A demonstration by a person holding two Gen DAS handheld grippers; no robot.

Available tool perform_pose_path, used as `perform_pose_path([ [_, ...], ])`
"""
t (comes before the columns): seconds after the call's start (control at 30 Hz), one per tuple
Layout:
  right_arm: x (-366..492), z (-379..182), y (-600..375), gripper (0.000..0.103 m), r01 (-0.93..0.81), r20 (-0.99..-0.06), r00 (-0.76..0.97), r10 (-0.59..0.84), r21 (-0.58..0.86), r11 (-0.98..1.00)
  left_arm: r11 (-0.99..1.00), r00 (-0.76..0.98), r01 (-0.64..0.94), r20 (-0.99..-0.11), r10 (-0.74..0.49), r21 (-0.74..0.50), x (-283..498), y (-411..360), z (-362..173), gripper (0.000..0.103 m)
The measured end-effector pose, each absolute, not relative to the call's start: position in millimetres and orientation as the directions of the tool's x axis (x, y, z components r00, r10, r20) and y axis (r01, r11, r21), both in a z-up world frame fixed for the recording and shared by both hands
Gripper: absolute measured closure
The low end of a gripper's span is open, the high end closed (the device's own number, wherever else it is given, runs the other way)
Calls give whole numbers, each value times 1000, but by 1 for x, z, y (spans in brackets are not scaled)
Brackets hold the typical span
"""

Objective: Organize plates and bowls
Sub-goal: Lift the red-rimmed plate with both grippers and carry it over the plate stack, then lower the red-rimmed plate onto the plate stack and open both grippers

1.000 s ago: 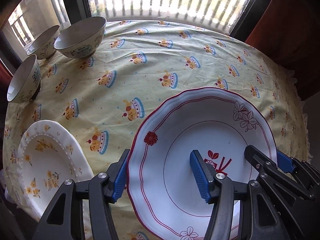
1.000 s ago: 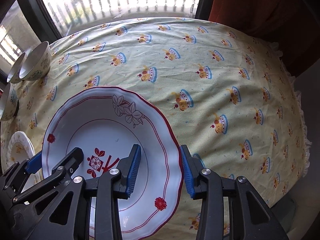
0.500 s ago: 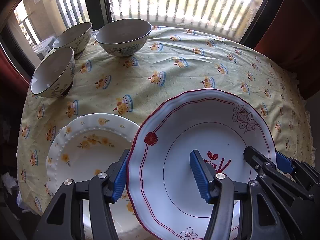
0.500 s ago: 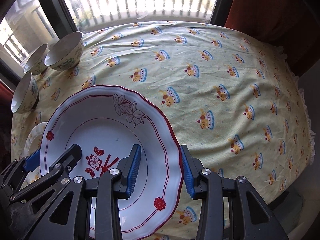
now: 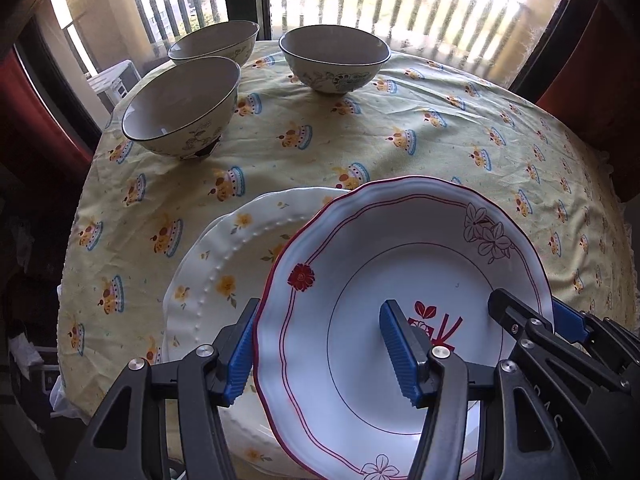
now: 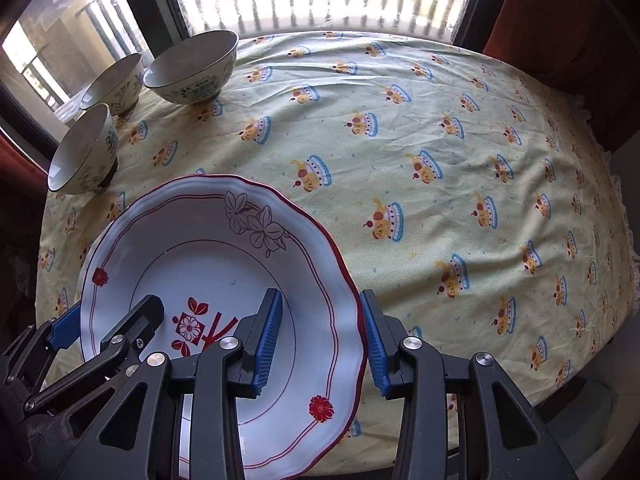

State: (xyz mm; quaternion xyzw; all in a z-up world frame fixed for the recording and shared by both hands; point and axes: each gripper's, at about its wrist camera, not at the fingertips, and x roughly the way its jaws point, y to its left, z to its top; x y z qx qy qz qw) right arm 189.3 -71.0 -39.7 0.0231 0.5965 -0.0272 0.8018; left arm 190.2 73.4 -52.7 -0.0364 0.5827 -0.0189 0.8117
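Note:
A white plate with a red scalloped rim and red flower marks (image 5: 400,248) (image 6: 200,248) hangs above the table, held from both sides. My left gripper (image 5: 320,354) is shut on its left rim, one blue pad outside and one in the well. My right gripper (image 6: 322,340) is shut on the opposite rim in the same way. Under the held plate lies a cream plate with yellow flowers (image 5: 224,264), its right half covered. Three patterned bowls stand apart at the far left: one (image 5: 180,104), one (image 5: 212,40) and one (image 5: 334,56).
The round table wears a pale yellow cloth with a cake print (image 5: 440,140), bare over its middle and right (image 6: 440,160). A barred window runs behind the table, and red curtains hang at both sides. The cloth's left edge drops off near the cream plate.
Both grippers have carried the red-rimmed plate to the left across the table. It now overlaps the cream plate, which lay apart to its left before. The bowls appear closer.

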Motion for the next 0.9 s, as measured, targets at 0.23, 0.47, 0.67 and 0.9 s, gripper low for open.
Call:
perform_pose_path([
  [0.23, 186, -49, -46, 59, 41, -964, 265, -6, 6, 999, 997, 308, -37, -950, -58, -73, 184, 95, -62, 44],
  [0.47, 188, -58, -32, 59, 2, -968, 251, -9, -8, 1000, 994, 287, -79, -957, -50, -76, 181, 106, -75, 44],
  [0.67, 189, -59, -26, 59, -18, -962, 269, -36, -42, 999, 995, 294, -71, -955, -48, -72, 179, 105, -77, 44],
  [0.9, 188, -59, -32, 59, -27, -967, 253, 10, 4, 1000, 993, 291, -80, -955, -59, -86, 180, 106, -77, 43],
])
